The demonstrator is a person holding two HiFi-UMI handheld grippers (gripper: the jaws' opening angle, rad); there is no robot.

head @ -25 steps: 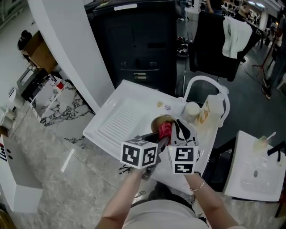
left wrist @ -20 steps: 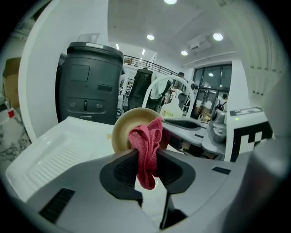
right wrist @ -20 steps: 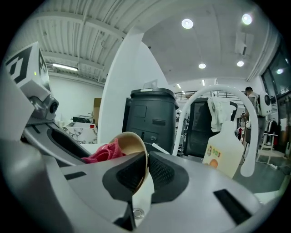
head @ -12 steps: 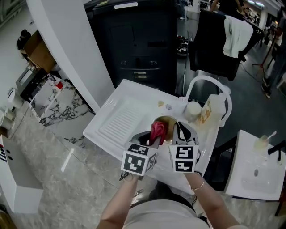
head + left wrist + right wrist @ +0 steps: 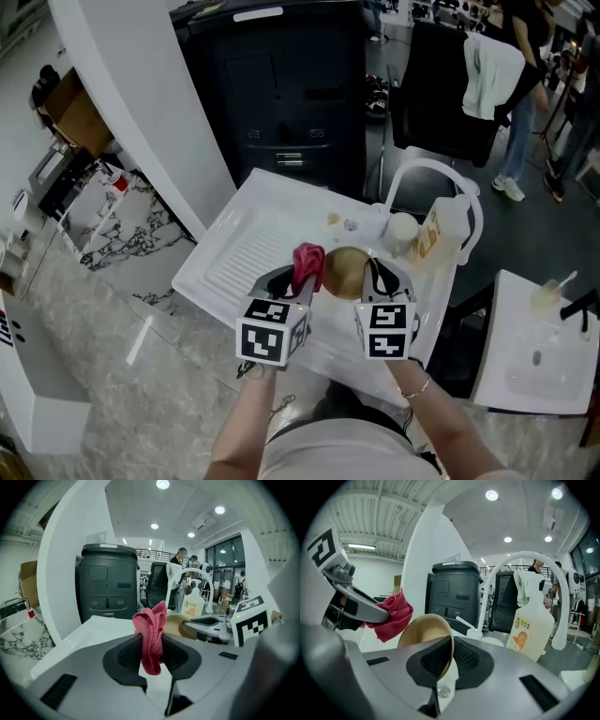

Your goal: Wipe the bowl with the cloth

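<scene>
Now the left gripper is seen clamped on the red cloth, bunched up between its jaws. The right gripper has just been closing its jaws on the bowl, which is gripped by the rim and held tilted above the bench's near edge. The cloth is just beside the bowl; next it must be pressed into the hollow and swept round.
</scene>
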